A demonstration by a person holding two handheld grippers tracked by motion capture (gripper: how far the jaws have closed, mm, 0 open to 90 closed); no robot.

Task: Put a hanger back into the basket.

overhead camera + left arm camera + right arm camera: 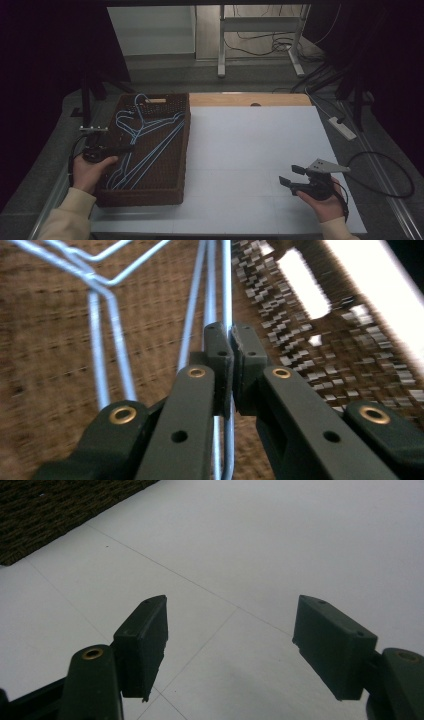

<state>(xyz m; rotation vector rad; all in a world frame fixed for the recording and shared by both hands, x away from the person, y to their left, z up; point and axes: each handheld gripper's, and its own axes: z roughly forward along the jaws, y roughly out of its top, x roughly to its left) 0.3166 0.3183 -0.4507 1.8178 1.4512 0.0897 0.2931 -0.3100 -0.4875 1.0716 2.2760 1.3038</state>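
- The brown woven basket (172,150) sits at the left side of the white counter (250,145), and everything here is placed against it.
- Inside the basket lies a loose pile of light-blue wire hangers (145,140), their hooks toward the basket's far end and their long bars running down toward its near end.
- The left hand-held gripper (127,148) reaches in over the basket's left wall; in the left gripper view its jaws are pressed together on one thin wire hanger bar (228,300) that passes between the pads.
- The right hand-held gripper (291,175) hovers over bare counter well to the right of the basket, jaws spread apart with nothing between them.
- Risk, as I judge it: the wire is thin and smooth, and the pads grip it along a narrow line, so it could slip or pivot once lifted.
- The hangers overlap inside the basket; pulling one up may drag its neighbours along, since hooks and bars look interlaced.
- A snagged hook could catch on the basket's weave or rim and tug the whole basket across the counter.
- The gripped bar lies close beside another; I cannot tell for certain whether one wire or two is clamped, and taking two would spoil a clean pick.
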